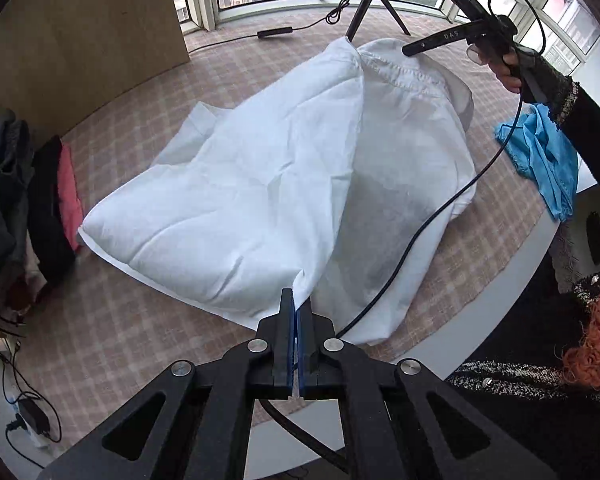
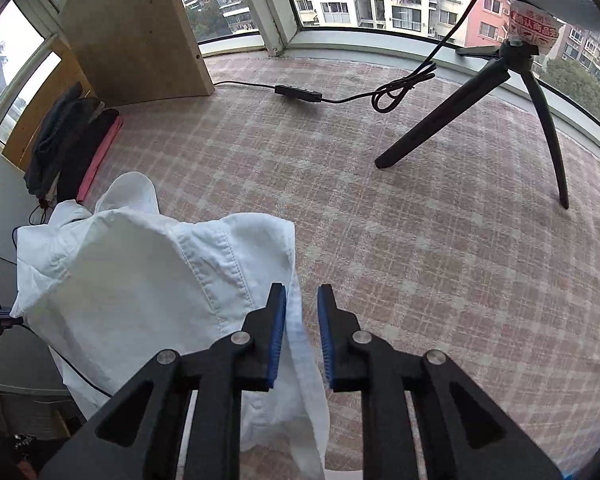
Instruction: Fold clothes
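A white shirt [image 1: 252,184] lies rumpled on the pink checked tablecloth [image 1: 132,344], its collar end at the far side. My left gripper [image 1: 298,302] is shut on the shirt's near hem corner, which is lifted off the cloth. In the right wrist view the shirt [image 2: 140,280] bulges up at the left. My right gripper [image 2: 302,296] is open, with a strip of the shirt's edge hanging between its blue pads [image 2: 278,332], against the left one. A hand [image 1: 508,72] holds that gripper above the collar.
A black tripod [image 2: 500,92] stands at the back of the table, with a cable and inline switch [image 2: 298,92] beside it. Dark and red folded clothes [image 1: 48,200] sit at the left. A blue cloth [image 1: 548,160] lies at the right edge. A black cable [image 1: 440,216] crosses the shirt.
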Motion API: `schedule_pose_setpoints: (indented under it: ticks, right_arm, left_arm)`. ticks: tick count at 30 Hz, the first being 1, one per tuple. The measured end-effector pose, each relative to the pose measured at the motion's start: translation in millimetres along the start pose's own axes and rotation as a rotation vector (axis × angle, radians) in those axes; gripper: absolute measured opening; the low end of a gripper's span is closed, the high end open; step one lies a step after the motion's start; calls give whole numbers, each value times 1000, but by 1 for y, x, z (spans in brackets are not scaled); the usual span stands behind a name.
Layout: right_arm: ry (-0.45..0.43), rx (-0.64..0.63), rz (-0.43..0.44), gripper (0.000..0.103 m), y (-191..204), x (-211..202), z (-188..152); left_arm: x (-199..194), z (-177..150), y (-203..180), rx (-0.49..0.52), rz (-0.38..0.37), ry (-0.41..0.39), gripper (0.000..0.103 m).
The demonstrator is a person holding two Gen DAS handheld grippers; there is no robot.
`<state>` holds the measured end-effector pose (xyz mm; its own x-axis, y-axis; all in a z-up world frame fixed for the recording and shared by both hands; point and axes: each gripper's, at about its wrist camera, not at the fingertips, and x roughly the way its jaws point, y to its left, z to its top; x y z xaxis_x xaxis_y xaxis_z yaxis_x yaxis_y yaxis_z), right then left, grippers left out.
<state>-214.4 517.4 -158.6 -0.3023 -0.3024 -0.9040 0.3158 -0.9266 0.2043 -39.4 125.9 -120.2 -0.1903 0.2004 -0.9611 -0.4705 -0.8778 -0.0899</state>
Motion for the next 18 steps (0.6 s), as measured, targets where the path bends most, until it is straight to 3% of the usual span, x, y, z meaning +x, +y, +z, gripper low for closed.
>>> schedule_pose_setpoints:
  ticks: [2,5,6,7,9,10,11,12,15,18]
  right_arm:
    - [34,-40,7,42,0,7,2]
    - [85,-101,18,44,0,17,4]
    - [102,-121,22,46,0,20,5]
    - [119,-141,26,55,0,23,6]
    - [140,-149,31,59,2,36,9]
    - [148,-145,33,54,4,43,11]
    - [158,-129,44,17,5,51,13]
    - [167,-79,74,2,3,57,14]
    - [50,-17,124,1,12,28,19]
    - [-112,-34,97,1,38,-46,38]
  left_arm:
    - [22,-13,-11,-40,-30,38,0]
    - [28,-20,-16,-91,-40,34,0]
    - [26,-20,-16,-103,-38,26,0]
    - [23,-20,-15,-112,-37,20,0]
    - [20,-20,-12,-117,-34,11,0]
    - [18,-20,-11,-119,-33,7,0]
    - [16,-20,-9,-122,-32,3,0]
    - [15,-20,-8,-125,-31,-2,0]
    - [9,-20,-4,-129,-29,-16,0]
    - [-2,-19,-2,-104,-50,-62,0]
